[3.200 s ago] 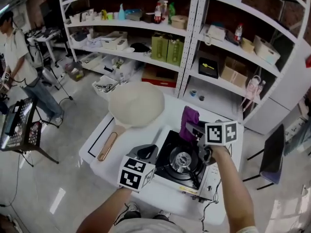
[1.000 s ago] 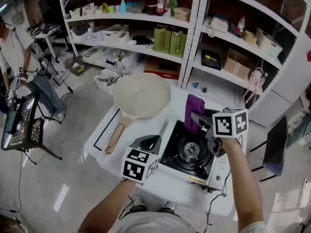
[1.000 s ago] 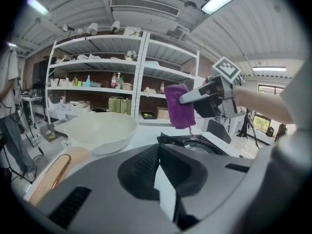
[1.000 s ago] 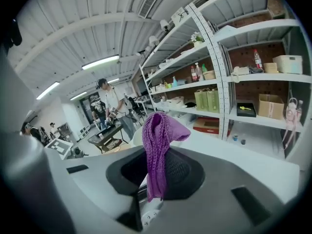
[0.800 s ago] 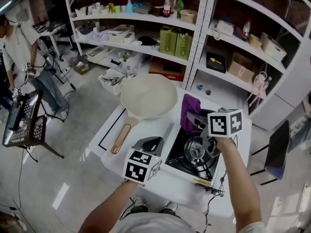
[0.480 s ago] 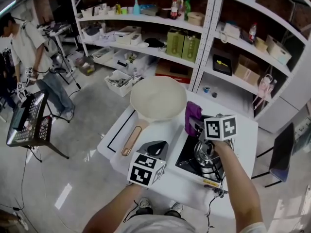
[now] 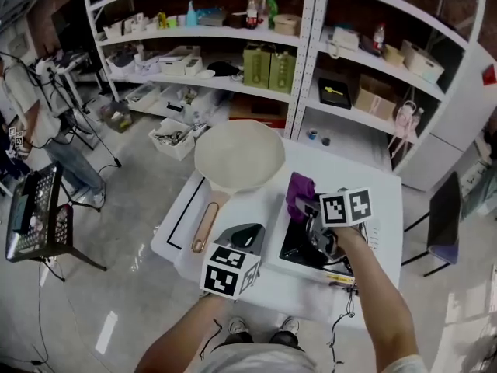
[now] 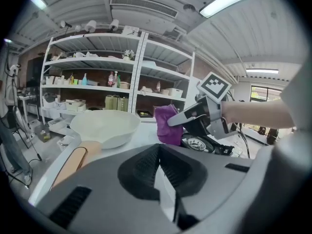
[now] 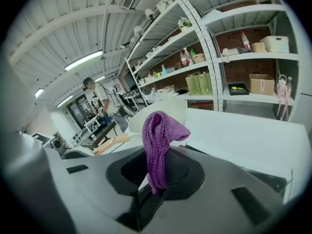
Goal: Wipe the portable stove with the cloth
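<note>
The portable stove (image 7: pixel 304 246) has a black top and sits on the white table (image 7: pixel 380 196), in front of my right arm. My right gripper (image 7: pixel 306 208) hangs over the stove's far left part, shut on the purple cloth (image 7: pixel 299 193). In the right gripper view the cloth (image 9: pixel 158 140) sticks up from the closed jaws of the right gripper (image 9: pixel 152 185). My left gripper (image 7: pixel 244 237) rests low over the table left of the stove, shut and holding nothing. The left gripper view shows the cloth (image 8: pixel 166 125) and the stove's burner (image 8: pixel 197 144) just ahead.
A large white pan (image 7: pixel 239 155) with a wooden handle (image 7: pixel 203 224) lies on the table's far left. White shelving (image 7: pixel 311 68) full of goods stands behind the table. A person (image 7: pixel 35 123) and a black crate on a stand (image 7: pixel 31 212) are at the left, a chair (image 7: pixel 439 224) at the right.
The head view has swung about. My right gripper, still shut on the cloth, has come down toward the stove's left side. The left gripper has stayed beside the stove.
</note>
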`<action>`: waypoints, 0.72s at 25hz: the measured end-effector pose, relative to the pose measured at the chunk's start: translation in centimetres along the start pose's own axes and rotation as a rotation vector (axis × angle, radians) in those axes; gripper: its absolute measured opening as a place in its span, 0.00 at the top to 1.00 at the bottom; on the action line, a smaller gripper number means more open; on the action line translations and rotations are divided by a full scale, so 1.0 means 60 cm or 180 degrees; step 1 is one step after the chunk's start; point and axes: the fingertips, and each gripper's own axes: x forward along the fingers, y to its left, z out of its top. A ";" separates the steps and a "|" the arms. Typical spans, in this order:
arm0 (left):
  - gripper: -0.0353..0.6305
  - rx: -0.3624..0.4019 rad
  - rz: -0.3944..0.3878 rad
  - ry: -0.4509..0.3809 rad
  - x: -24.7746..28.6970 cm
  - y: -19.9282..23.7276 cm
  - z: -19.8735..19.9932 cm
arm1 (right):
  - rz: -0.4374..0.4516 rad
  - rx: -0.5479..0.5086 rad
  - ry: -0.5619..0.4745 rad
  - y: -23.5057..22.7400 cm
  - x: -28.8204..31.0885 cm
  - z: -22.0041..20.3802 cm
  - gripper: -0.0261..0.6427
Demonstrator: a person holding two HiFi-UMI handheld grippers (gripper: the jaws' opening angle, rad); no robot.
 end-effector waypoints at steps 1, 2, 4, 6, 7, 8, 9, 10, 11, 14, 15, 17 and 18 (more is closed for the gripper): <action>0.94 0.0013 -0.0033 0.0008 0.000 -0.002 -0.002 | -0.0009 0.0017 0.0008 0.003 -0.003 -0.006 0.86; 0.94 0.0027 -0.0065 0.0017 0.000 -0.003 -0.004 | -0.0018 0.0028 0.0022 0.007 -0.006 -0.012 0.86; 0.94 0.0054 -0.0136 0.0027 0.000 -0.007 -0.007 | -0.0035 0.0054 0.0040 0.015 -0.011 -0.023 0.86; 0.94 0.0075 -0.0212 0.0026 -0.001 -0.010 -0.009 | -0.0036 0.0110 0.0053 0.024 -0.015 -0.035 0.86; 0.94 0.0085 -0.0250 0.0024 -0.001 -0.012 -0.010 | -0.0034 0.0143 0.0062 0.030 -0.016 -0.040 0.86; 0.94 0.0095 -0.0287 0.0022 -0.002 -0.014 -0.010 | -0.0035 0.0171 0.0073 0.035 -0.018 -0.045 0.86; 0.94 0.0105 -0.0323 0.0021 -0.003 -0.017 -0.010 | -0.0038 0.0192 0.0083 0.040 -0.020 -0.050 0.86; 0.94 0.0113 -0.0358 0.0021 -0.004 -0.019 -0.010 | -0.0041 0.0210 0.0093 0.046 -0.022 -0.055 0.86; 0.94 0.0118 -0.0394 0.0021 -0.005 -0.021 -0.010 | -0.0042 0.0229 0.0100 0.052 -0.024 -0.060 0.86; 0.94 0.0128 -0.0493 0.0036 -0.006 -0.027 -0.014 | -0.0042 0.0313 0.0110 0.068 -0.033 -0.076 0.86; 0.94 0.0131 -0.0518 0.0046 -0.006 -0.028 -0.017 | -0.0037 0.0350 0.0105 0.073 -0.036 -0.081 0.86; 0.94 0.0133 -0.0558 0.0063 -0.006 -0.030 -0.022 | -0.0017 0.0398 0.0073 0.082 -0.039 -0.091 0.86; 0.94 0.0135 -0.0577 0.0067 -0.005 -0.031 -0.024 | -0.0017 0.0397 0.0049 0.085 -0.040 -0.095 0.86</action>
